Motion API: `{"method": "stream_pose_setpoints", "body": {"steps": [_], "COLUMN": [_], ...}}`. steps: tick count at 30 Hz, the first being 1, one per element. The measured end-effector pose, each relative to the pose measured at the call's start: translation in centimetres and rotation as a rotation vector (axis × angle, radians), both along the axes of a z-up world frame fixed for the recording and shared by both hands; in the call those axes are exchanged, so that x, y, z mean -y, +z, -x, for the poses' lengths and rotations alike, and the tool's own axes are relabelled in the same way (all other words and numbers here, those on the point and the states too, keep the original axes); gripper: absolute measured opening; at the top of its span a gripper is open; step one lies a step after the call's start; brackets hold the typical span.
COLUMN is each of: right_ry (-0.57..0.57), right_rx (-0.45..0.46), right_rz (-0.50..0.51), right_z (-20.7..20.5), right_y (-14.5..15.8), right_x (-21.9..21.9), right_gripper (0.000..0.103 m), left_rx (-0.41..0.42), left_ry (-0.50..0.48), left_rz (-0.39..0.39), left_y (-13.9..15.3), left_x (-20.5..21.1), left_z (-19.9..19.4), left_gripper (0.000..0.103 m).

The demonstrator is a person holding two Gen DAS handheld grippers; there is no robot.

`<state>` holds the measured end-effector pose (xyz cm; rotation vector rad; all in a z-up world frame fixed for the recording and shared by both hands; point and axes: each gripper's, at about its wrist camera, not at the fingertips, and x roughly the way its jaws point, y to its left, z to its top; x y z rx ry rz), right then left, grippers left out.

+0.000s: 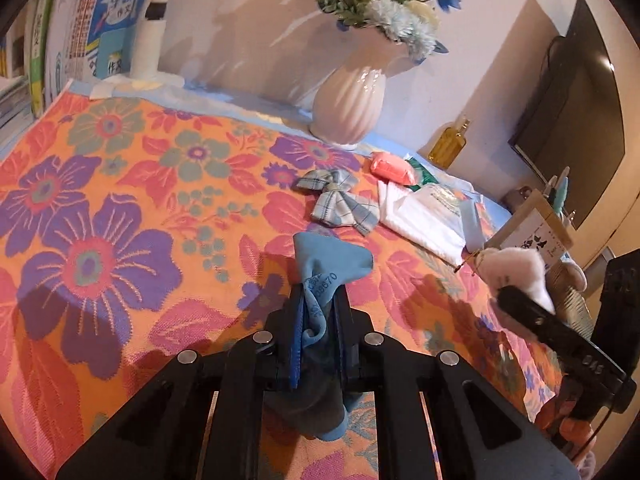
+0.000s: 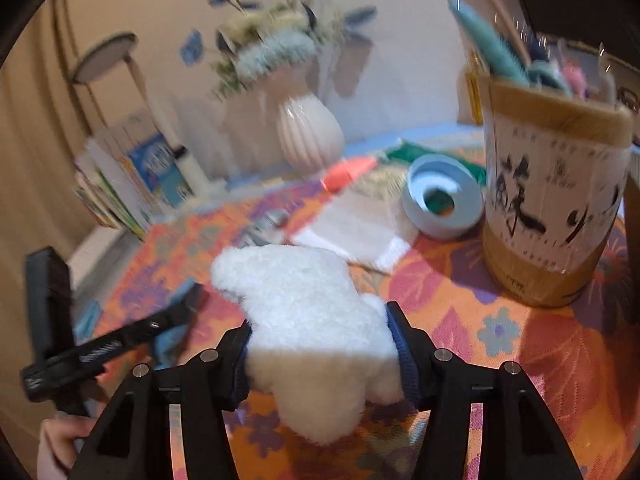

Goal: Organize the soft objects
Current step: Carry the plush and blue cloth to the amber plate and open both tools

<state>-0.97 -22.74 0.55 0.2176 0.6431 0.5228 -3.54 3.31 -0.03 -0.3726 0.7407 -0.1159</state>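
My left gripper (image 1: 318, 300) is shut on a light blue cloth (image 1: 332, 264), held just above the flowered tablecloth (image 1: 120, 200). My right gripper (image 2: 320, 320) is shut on a white fluffy plush toy (image 2: 304, 312), lifted over the table; it also shows at the right of the left wrist view (image 1: 520, 272). A plaid fabric bow (image 1: 340, 200) and a folded white cloth (image 1: 428, 216) lie on the table beyond the blue cloth. A pink soft packet (image 1: 390, 166) lies behind them.
A white ribbed vase (image 1: 352, 100) with flowers stands at the back. A tall paper-wrapped holder (image 2: 552, 208) with tools stands at the right, a grey-blue tape ring (image 2: 442, 196) beside it. Books (image 1: 108, 20) lean at the back left. An amber bottle (image 1: 448, 142) stands by the wall.
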Motion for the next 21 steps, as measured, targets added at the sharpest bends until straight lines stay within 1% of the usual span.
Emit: {"method": "stream_pose_setpoints", "body": {"steps": [2,6,8,13,21], "right_ry": [0.007,0.033,0.039,0.039,0.038], "right_rx": [0.011,0.011,0.006,0.005,0.011], "right_rz": [0.001,0.018,0.026,0.029,0.026], "right_z": [0.3,0.0,0.1,0.4,0.4], "right_y": [0.1,0.1,0.1,0.1,0.1], "right_x": [-0.2,-1.1,-1.1,-1.0,-0.9], "right_gripper": [0.058,0.058,0.058,0.058,0.059], "left_rx": [0.001,0.030,0.026,0.020,0.031], "left_ry": [-0.003,-0.005,-0.009,-0.003,0.011], "left_rz": [-0.012,-0.056,-0.065,-0.045,-0.050], "left_y": [0.2,1.4,1.4,1.2,1.4], "left_x": [0.5,2.5,2.7,2.1,2.2], "left_z": [-0.4,1.5,1.4,1.1,1.4], "left_gripper": [0.010,0.010,0.010,0.010,0.010]}}
